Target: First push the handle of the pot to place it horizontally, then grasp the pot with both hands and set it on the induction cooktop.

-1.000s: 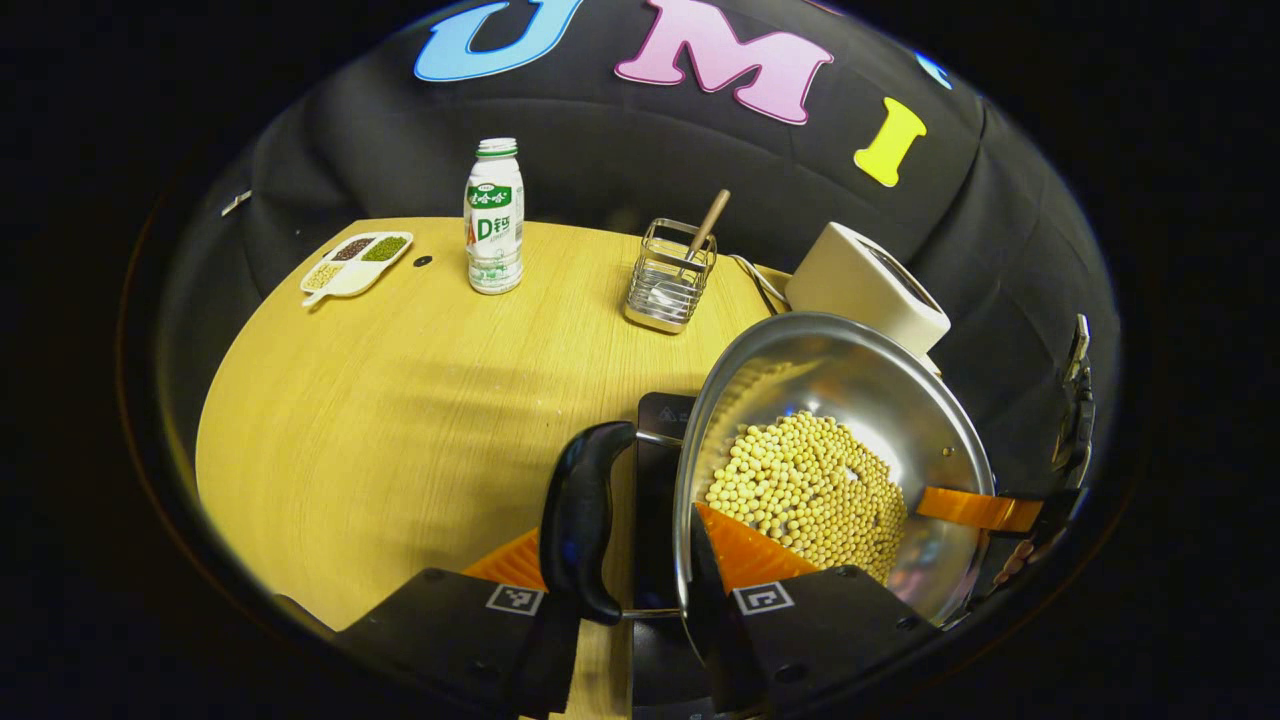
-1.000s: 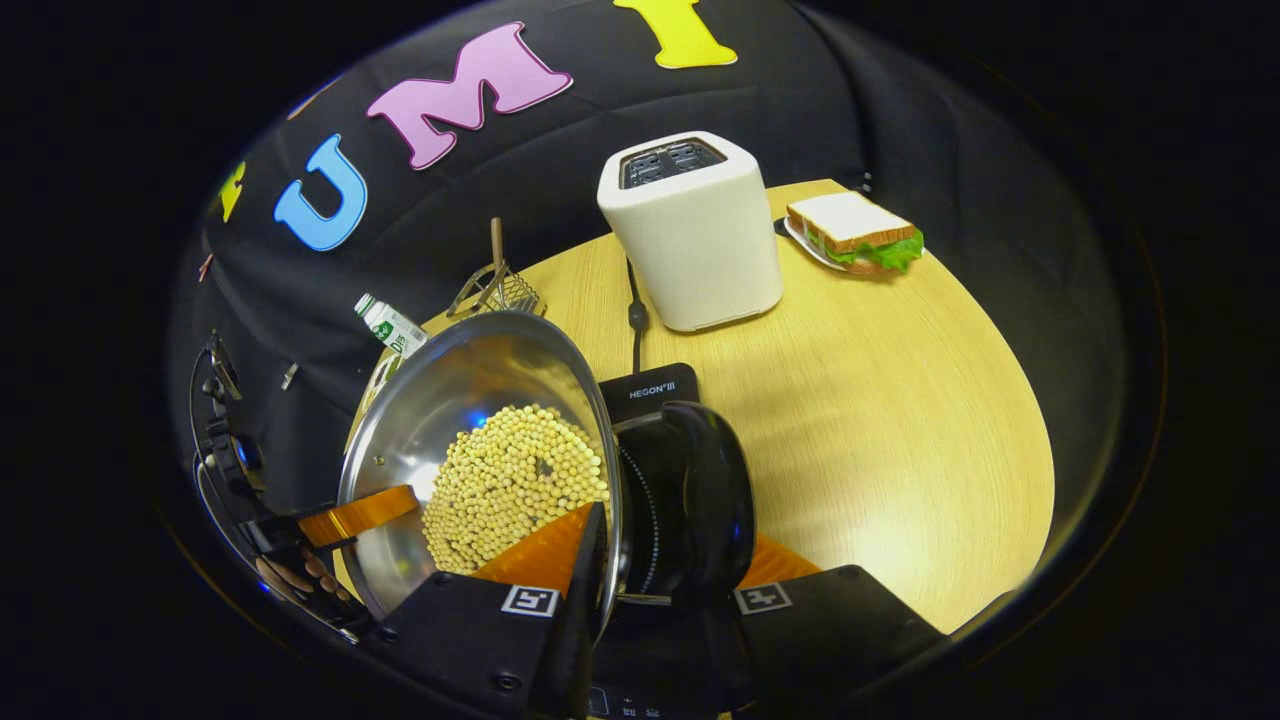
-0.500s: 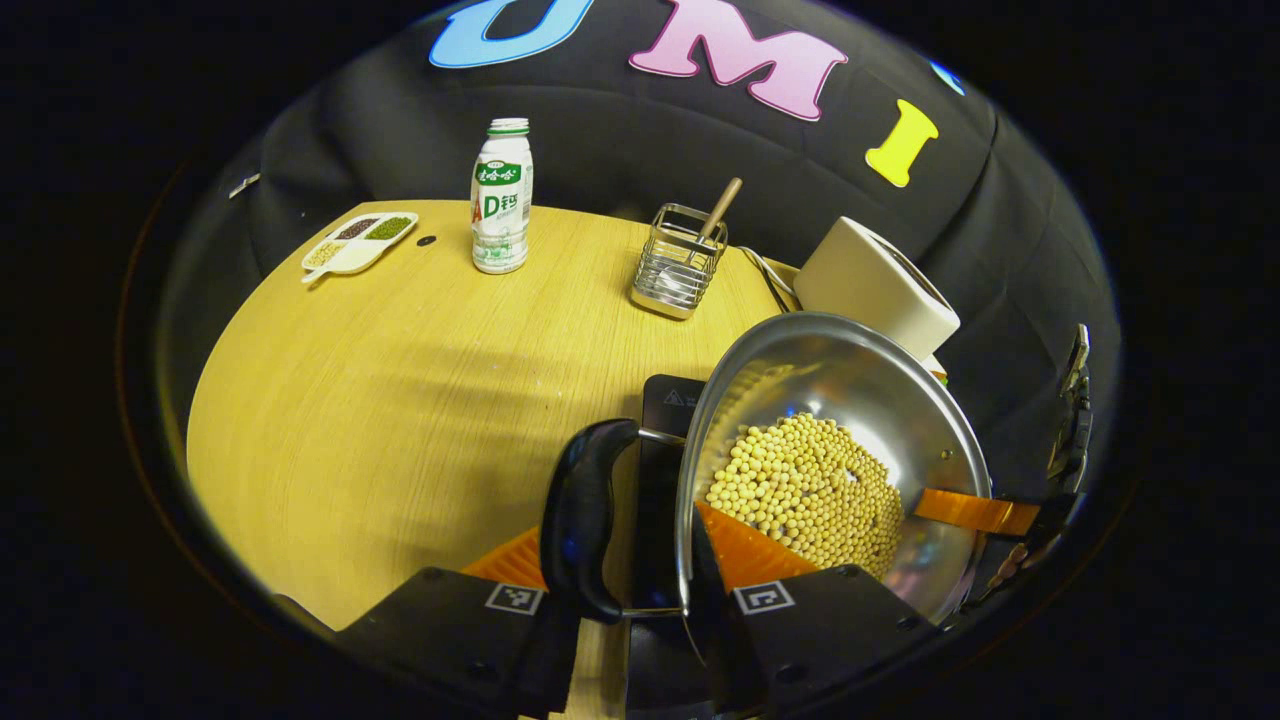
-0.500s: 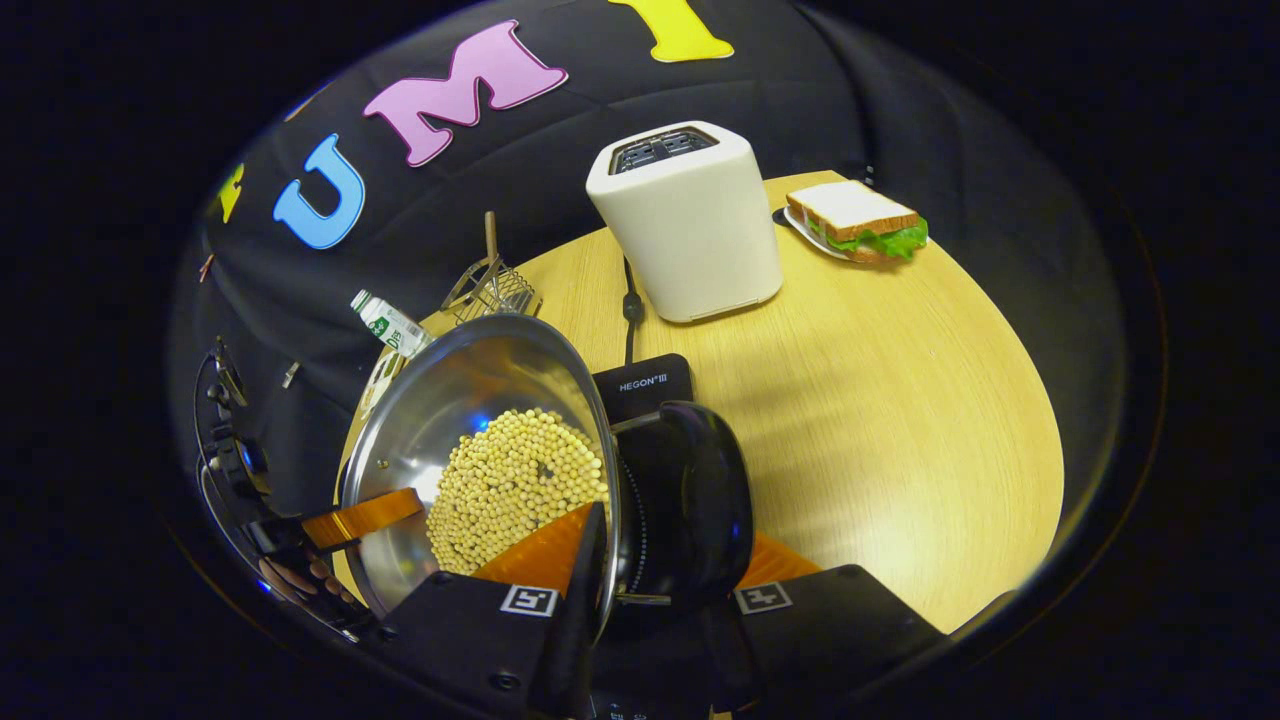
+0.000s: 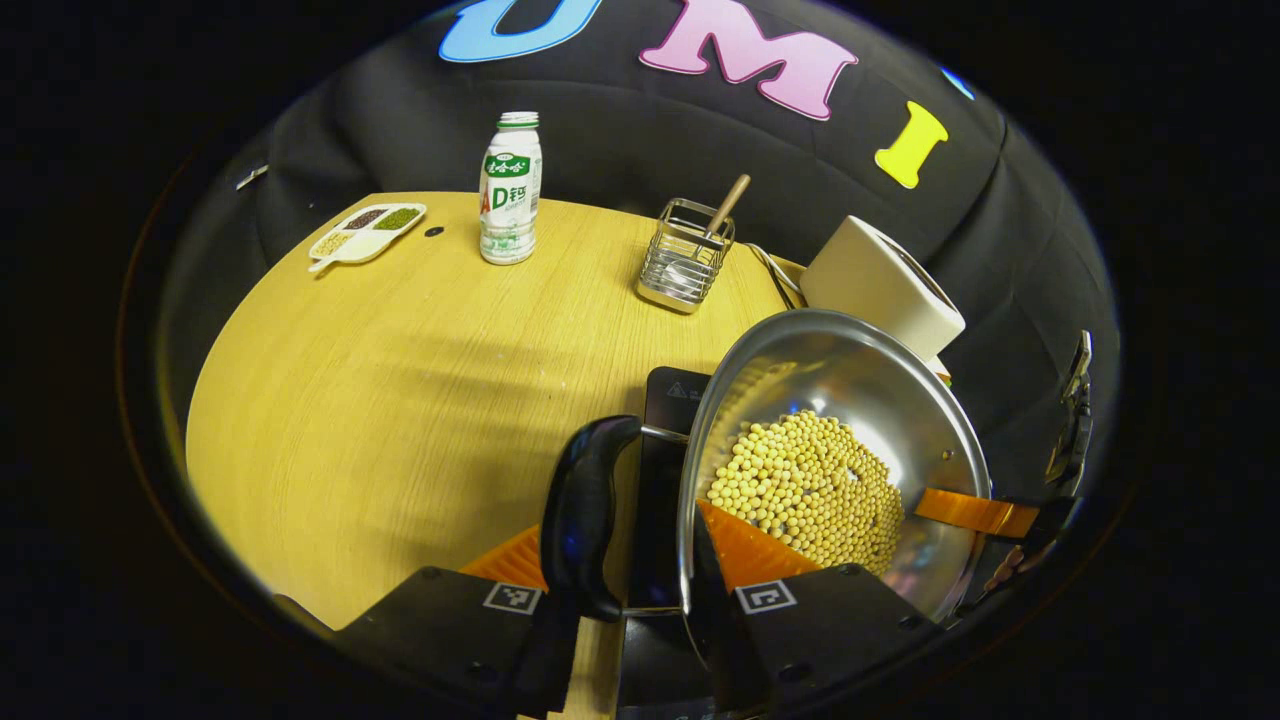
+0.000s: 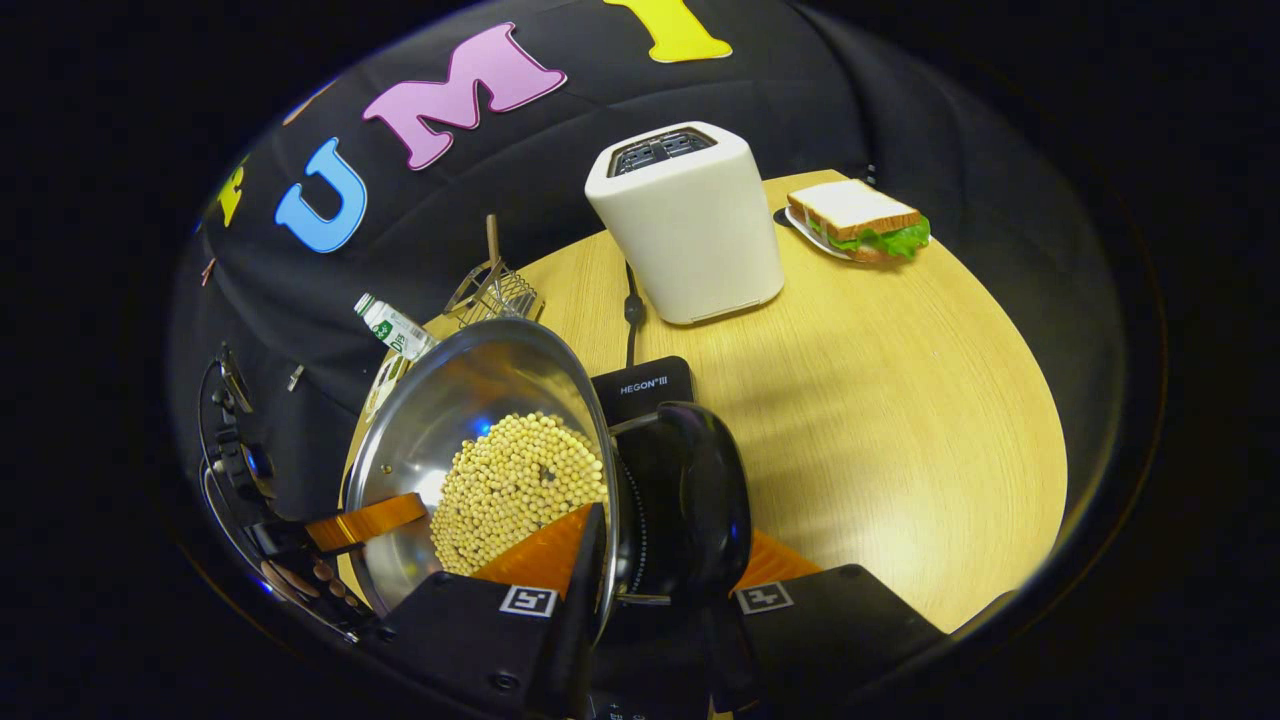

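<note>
my left tongs (image 5: 632, 560) straddle the pot (image 5: 850, 400) at its near edge: one finger sits inside the bowl against the soybeans (image 5: 810, 490), the other outside past the black handle (image 5: 582, 515), so they pinch the rim and handle root between them. my right tongs (image 6: 645, 560) do the same on the opposite side, one finger inside by the beans, one outside beyond the other black handle (image 6: 690, 500), pinching the pot. in the right gripper view my left tongs show at the far rim, a hand (image 6: 305, 580) behind them. the pot is over the black induction cooktop (image 6: 645, 385), whose back edge sticks out past it; i can't tell if it touches. farther on the desk (image 5: 400, 400): a wire caddy (image 5: 685, 255) with a wooden stick, a white toaster (image 6: 690, 225), a drink bottle (image 5: 510, 190), a divided dish (image 5: 365, 232), and a sandwich (image 6: 860, 225) on a plate.
</note>
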A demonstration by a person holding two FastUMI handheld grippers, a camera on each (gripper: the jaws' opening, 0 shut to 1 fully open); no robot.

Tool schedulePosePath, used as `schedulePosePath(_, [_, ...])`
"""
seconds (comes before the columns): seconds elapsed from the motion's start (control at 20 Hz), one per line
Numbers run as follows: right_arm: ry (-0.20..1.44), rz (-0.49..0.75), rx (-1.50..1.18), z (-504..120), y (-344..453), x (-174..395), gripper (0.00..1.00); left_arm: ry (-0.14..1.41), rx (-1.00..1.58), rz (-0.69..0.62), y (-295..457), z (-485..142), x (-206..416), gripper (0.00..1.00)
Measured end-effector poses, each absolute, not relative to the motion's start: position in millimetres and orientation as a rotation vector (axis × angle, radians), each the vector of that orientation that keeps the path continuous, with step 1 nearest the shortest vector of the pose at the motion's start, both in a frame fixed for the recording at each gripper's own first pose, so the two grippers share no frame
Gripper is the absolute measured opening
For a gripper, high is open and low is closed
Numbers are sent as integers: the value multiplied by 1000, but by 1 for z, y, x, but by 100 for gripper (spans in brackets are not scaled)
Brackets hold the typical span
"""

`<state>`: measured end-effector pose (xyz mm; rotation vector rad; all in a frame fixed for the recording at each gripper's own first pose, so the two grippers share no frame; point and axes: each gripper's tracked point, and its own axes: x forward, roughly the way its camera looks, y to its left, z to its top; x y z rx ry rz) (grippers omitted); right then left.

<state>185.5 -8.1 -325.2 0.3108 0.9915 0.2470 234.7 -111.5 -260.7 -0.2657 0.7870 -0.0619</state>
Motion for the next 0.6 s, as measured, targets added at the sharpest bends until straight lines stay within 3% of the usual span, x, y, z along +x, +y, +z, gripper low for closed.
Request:
schedulePosePath(0.15, [989,248,293,-324,-10,183,51,797,-260,-62,-113,-260,233,57])
schedulePosePath(0.25, [966,241,260,-321,-13,185,56,791,-227,-50,-109,-258,233,59])
schedulePosePath(0.4, [947,221,239,-314,-21,179,64,779,-174,-18,-100,-254,230,84])
schedulePosePath(0.45, [943,212,233,-311,-24,178,81,781,-167,-7,-97,-254,227,90])
schedulePosePath(0.5, [933,196,223,-309,-28,176,89,780,-161,6,-93,-250,222,97])
schedulePosePath(0.55, [915,180,216,-303,-34,175,98,768,-157,19,-88,-246,219,96])
schedulePosePath(0.6, [895,169,213,-295,-37,172,98,754,-163,17,-87,-241,215,96])
